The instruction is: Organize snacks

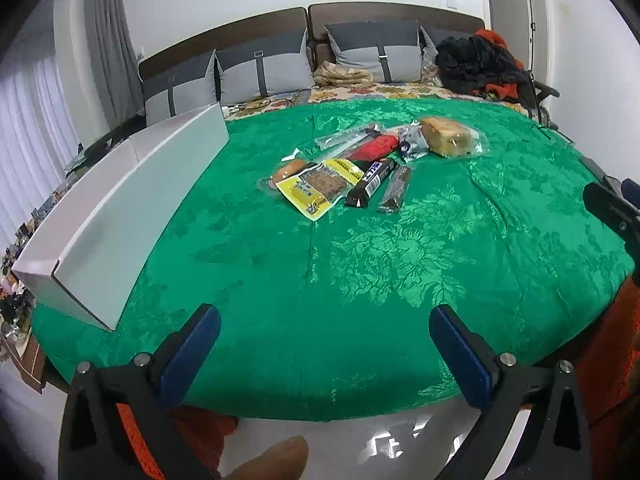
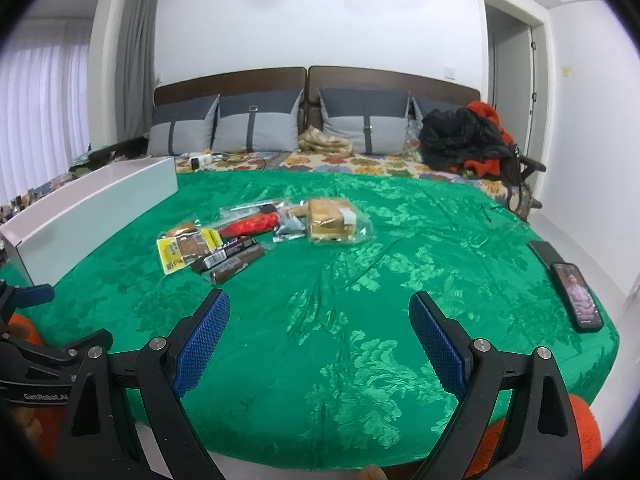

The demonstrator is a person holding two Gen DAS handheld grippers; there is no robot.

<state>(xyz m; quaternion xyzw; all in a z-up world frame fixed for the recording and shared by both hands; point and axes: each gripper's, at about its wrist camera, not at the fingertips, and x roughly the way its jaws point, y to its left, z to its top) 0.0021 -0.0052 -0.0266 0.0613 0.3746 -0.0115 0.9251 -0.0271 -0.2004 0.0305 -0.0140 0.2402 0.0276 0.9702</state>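
- Starting the sort calls for 1 clean pick from the snack pile (image 1: pixel 360 164), which lies on the green bedspread (image 1: pixel 360 280) toward the middle of the bed, well ahead of both grippers.
- The left gripper (image 1: pixel 324 344) has its fingers wide apart and empty, hovering over the near edge of the bed; the right gripper (image 2: pixel 320 328) is likewise spread and holds nothing.
- The white box (image 1: pixel 120 200) stands open along the left edge of the bed, near the pile but apart from it, and looks like the likely place to put the snacks.
- A good first target is an outer packet with a free edge: the brown bar (image 2: pixel 234 266) nearest the right gripper, or the yellow packet (image 1: pixel 316 188) on the left side of the pile.
- The bread bag (image 2: pixel 336 222) at the far right is soft, so I judge it wants a light squeeze on the wrapper, not the loaf.
- Packets overlap, so lifting 1 may drag its neighbour; come in low and along the packet's length.
- Keep clear of the phone (image 2: pixel 578 296) lying at the right edge of the bed.
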